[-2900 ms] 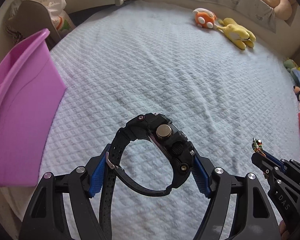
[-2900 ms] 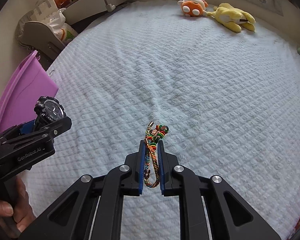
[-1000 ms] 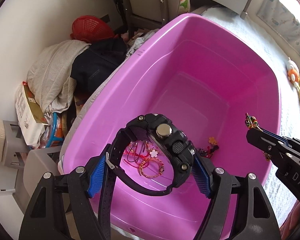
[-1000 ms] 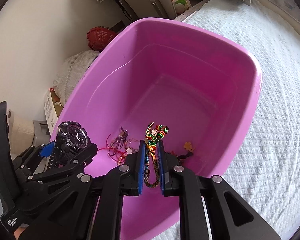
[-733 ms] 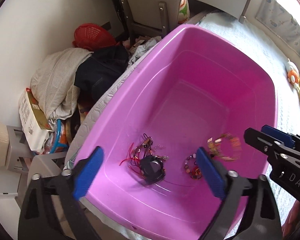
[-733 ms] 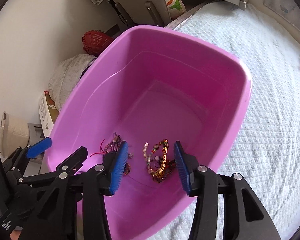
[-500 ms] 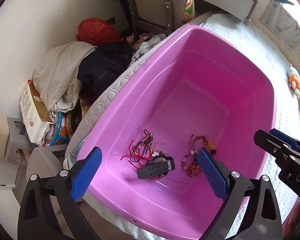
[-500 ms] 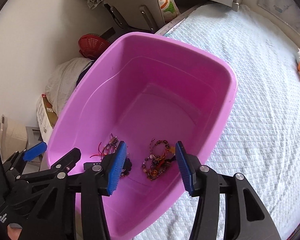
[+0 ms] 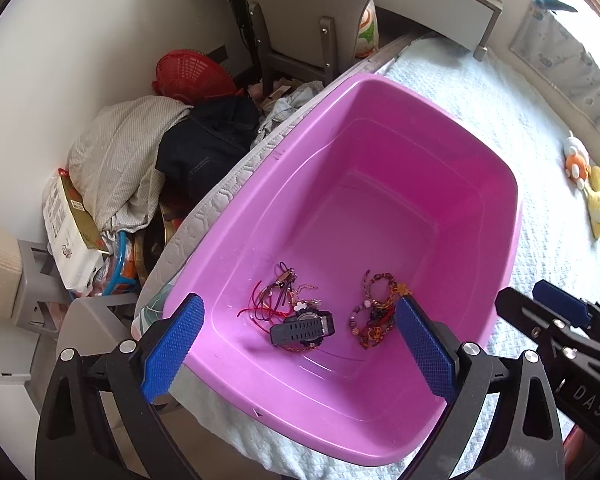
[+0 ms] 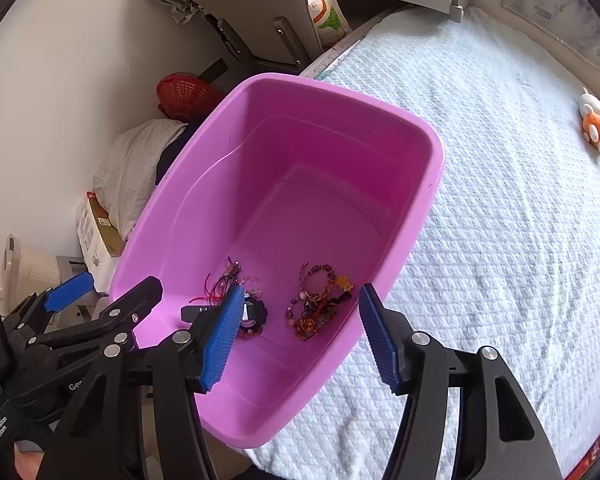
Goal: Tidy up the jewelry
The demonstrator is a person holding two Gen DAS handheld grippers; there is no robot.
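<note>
A pink plastic tub (image 9: 380,92) (image 10: 328,88) sits at the bed's edge. On its floor lie a black watch (image 9: 302,327) (image 10: 256,314), a tangle of red cord bracelets (image 9: 278,296) (image 10: 224,280) and a pile of beaded and braided bracelets (image 9: 374,314) (image 10: 318,306). My left gripper (image 9: 300,344) is open and empty above the tub's near end. My right gripper (image 10: 300,332) is open and empty above the same end; it also shows in the left wrist view (image 9: 540,316).
The white quilted bed (image 10: 520,200) spreads to the right, with orange and yellow plush toys (image 9: 588,184) at its far side. Left of the tub are a clothes pile (image 9: 140,160), a red basket (image 9: 192,72), a grey chair (image 9: 300,12) and a box (image 9: 68,220).
Both grippers carried the watch and braided bracelet from the bed to over the tub, opened and dropped them in. Both have since pulled back slightly, open.
</note>
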